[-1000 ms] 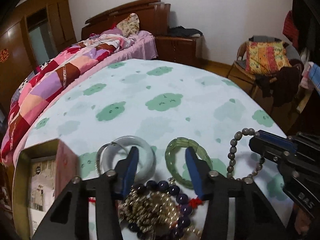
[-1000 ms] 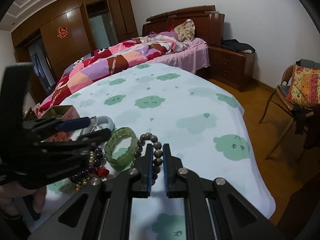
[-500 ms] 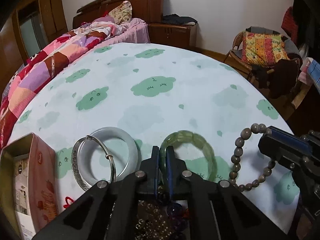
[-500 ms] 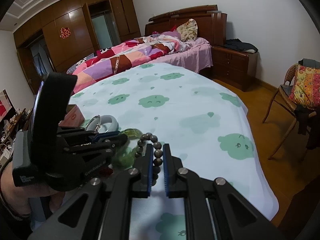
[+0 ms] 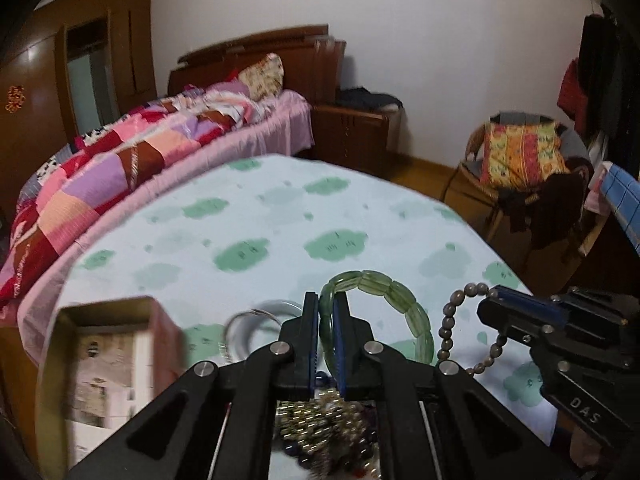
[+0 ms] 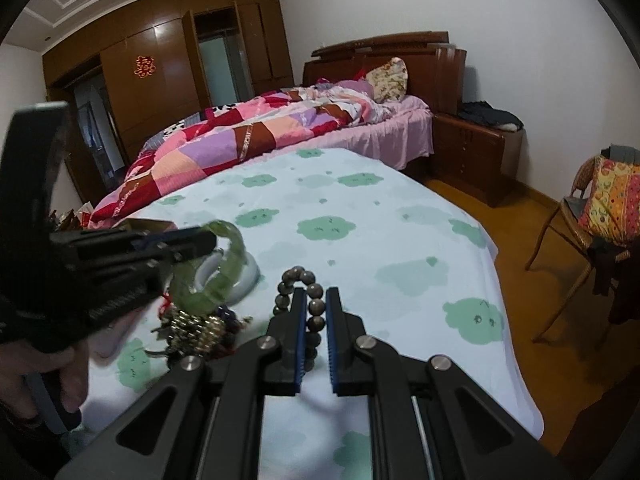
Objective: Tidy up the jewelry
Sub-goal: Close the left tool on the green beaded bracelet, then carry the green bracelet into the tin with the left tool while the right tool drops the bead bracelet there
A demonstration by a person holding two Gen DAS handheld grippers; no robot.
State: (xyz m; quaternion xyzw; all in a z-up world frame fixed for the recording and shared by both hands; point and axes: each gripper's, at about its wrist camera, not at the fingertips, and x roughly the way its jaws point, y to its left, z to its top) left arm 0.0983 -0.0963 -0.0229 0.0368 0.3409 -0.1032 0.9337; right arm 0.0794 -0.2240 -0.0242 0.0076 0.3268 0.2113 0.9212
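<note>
My left gripper (image 5: 326,304) is shut on a green stone bracelet (image 5: 404,304) and holds it lifted above the cloud-print table cover (image 5: 280,216); the bracelet also shows in the right wrist view (image 6: 224,268). My right gripper (image 6: 316,300) is shut on a grey-brown bead bracelet (image 6: 298,280), which also shows in the left wrist view (image 5: 448,320). A pale bangle with a thin silver ring (image 5: 256,320) lies on the table below. A tangled pile of gold and purple bead jewelry (image 6: 200,324) lies near the front edge. An open box (image 5: 104,356) stands at the left.
A bed with a patchwork quilt (image 6: 256,140) runs along the table's far left side. A wooden nightstand (image 6: 476,152) stands behind. A wicker chair with a bright cushion (image 5: 520,160) stands on the wooden floor at the right.
My left gripper closed on the green bracelet and has lifted it off the table, toward the box. My right gripper still holds the bead bracelet and has risen slightly.
</note>
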